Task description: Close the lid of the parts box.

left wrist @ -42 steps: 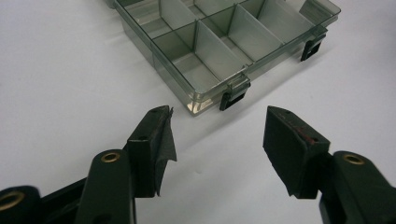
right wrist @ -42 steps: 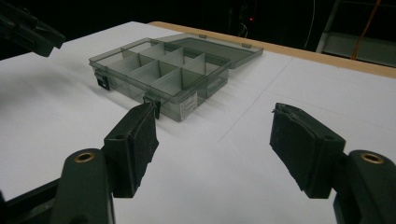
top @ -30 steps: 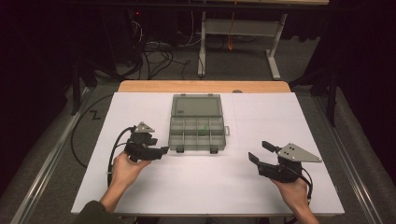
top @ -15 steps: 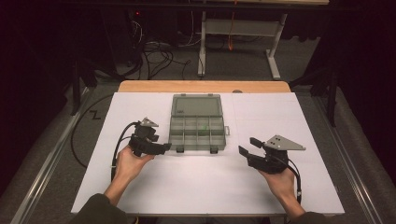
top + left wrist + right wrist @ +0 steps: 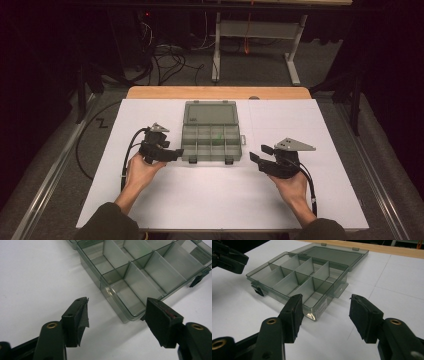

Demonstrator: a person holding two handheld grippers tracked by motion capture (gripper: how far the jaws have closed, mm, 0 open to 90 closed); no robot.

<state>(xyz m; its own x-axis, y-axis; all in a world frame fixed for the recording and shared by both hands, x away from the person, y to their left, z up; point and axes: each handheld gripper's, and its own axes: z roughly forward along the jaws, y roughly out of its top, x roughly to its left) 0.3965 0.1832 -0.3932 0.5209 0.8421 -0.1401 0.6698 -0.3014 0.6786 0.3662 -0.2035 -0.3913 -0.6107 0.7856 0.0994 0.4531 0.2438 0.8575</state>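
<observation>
Claws flank open organizer box (image 5: 212, 136): left claw (image 5: 176, 152) spread, empty; right claw (image 5: 260, 154) apart, narrowing.

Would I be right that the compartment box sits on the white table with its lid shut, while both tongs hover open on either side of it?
Not quite: the lid is open, lying flat behind the compartment box, as the high view shows. The rest holds: the box sits on the white table, with the left tongs and right tongs open on either side.

Glossy clear smoky plastic organiser box (image 5: 212, 137), matt white tabletop (image 5: 210, 197).
</observation>
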